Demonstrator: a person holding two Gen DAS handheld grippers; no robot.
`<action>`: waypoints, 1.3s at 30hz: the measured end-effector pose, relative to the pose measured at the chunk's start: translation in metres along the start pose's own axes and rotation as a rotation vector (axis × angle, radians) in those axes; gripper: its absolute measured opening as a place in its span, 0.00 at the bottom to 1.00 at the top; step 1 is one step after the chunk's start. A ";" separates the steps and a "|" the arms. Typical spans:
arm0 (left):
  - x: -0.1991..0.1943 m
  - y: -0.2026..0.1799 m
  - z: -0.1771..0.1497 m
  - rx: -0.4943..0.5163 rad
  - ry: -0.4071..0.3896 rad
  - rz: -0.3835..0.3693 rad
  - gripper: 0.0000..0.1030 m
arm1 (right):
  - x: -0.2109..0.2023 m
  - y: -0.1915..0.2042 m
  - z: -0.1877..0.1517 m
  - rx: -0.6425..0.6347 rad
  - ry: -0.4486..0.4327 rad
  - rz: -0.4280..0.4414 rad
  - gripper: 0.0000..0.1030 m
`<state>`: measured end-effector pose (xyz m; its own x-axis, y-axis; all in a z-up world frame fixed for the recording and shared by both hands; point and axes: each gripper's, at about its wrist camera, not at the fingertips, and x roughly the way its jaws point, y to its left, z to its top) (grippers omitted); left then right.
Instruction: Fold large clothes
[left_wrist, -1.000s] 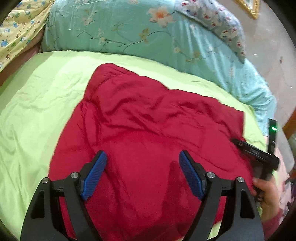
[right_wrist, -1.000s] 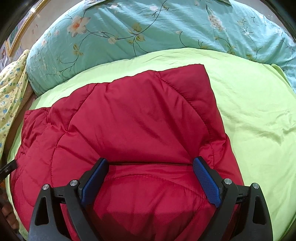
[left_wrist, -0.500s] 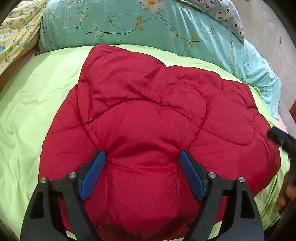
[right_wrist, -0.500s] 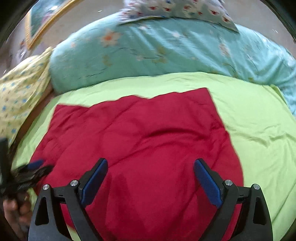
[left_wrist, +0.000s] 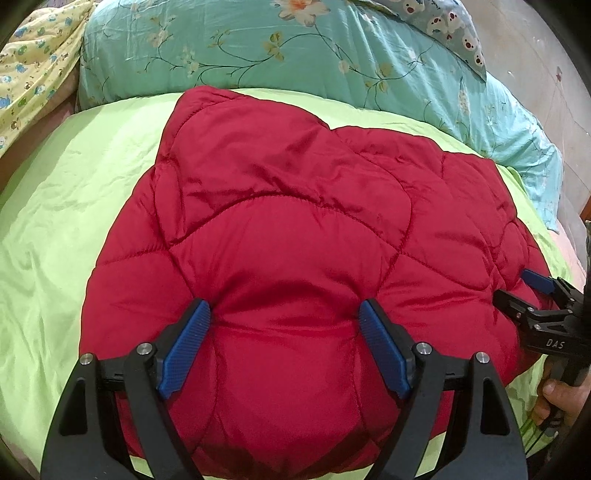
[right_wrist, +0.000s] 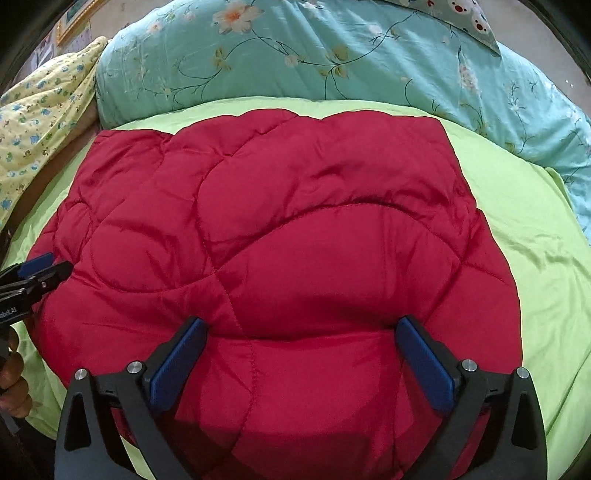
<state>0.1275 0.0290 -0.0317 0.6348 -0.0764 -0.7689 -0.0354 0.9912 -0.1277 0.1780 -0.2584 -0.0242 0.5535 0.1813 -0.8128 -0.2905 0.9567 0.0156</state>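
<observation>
Left gripper (left_wrist: 284, 332): jaws spread wide, angled downward.
Right gripper (right_wrist: 301, 349): jaws wide apart, just been opening, angled downward.
Right hand (left_wrist: 559, 400): fingers wrapped around its handle.

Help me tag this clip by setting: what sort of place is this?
Most likely a home bedroom. A red quilted garment lies on a bed with a lime green sheet, beside a teal floral duvet and printed pillows.
</observation>
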 end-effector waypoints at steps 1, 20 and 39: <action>-0.002 0.000 0.000 -0.001 0.001 0.001 0.81 | -0.001 0.001 -0.001 0.000 -0.002 -0.002 1.00; -0.038 -0.024 -0.006 0.068 0.033 0.072 0.81 | -0.038 0.001 -0.008 0.032 -0.027 0.003 0.98; -0.029 -0.041 -0.018 0.134 0.060 0.106 0.85 | -0.028 0.000 -0.014 0.046 0.052 0.026 1.00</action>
<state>0.0963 -0.0118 -0.0157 0.5853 0.0271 -0.8104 0.0059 0.9993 0.0377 0.1519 -0.2669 -0.0094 0.5044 0.1954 -0.8411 -0.2673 0.9615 0.0630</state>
